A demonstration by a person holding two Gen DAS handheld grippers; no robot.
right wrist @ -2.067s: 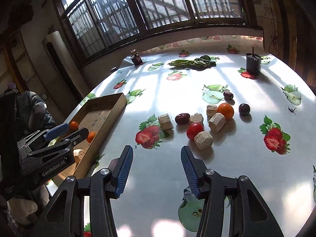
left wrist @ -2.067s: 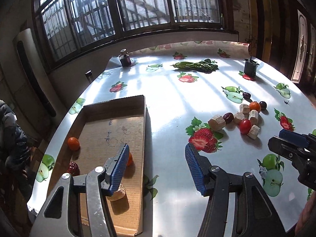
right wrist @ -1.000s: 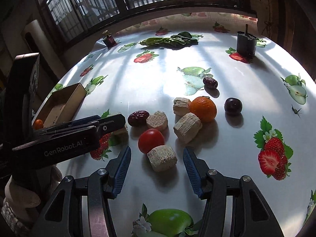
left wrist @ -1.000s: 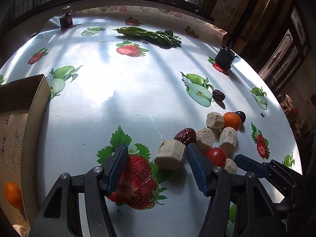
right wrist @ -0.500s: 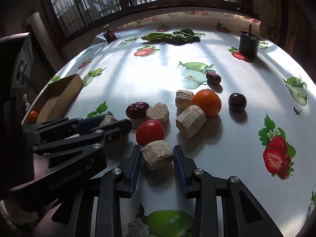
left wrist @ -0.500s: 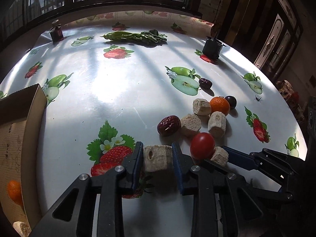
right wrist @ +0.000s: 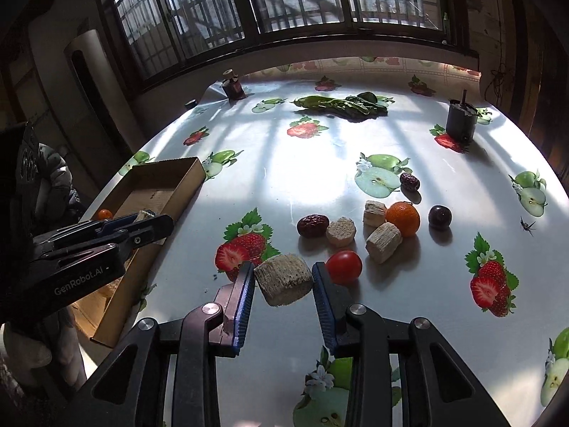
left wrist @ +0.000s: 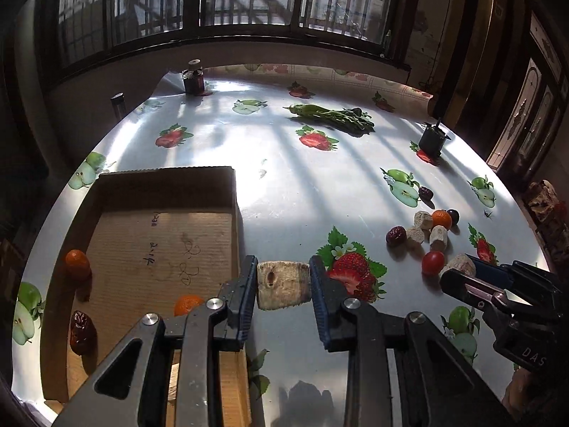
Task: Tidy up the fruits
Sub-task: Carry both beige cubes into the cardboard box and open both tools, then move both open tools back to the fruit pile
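Left wrist view: your left tool [left wrist: 283, 284] is clenched on a pale fibrous chunk [left wrist: 282, 285], both blue pads pressing its ends, low in the centre of the frame. The chunk is held clear of the tabletop [left wrist: 306, 185], just right of the cardboard box [left wrist: 167, 192] that fills the lower left. In the box lie a small orange [left wrist: 76, 261] at its left wall, a dark red date [left wrist: 82, 332] below that, and another orange [left wrist: 188, 303] partly hidden behind the tool's left finger. At the right of the frame the loose pile sits on the tabletop: a date [left wrist: 395, 235], three pale chunks, an orange [left wrist: 441, 219], a dark plum [left wrist: 452, 215] and a cherry tomato [left wrist: 432, 262]. Your right tool [left wrist: 462, 271] enters from the lower right edge, gripping a second pale chunk [left wrist: 458, 266].

Right wrist view: your right tool [right wrist: 283, 283] is clamped on its pale chunk [right wrist: 283, 279], low centre, tilted and lifted off the tabletop [right wrist: 284, 163]. Just right of it lies the cherry tomato [right wrist: 344, 267]; further up are the date [right wrist: 313, 225], chunks, orange [right wrist: 403, 217] and plum [right wrist: 439, 216]. Your left tool [right wrist: 149, 219] shows at the left edge, over the box [right wrist: 185, 178], its chunk peeking between the fingers
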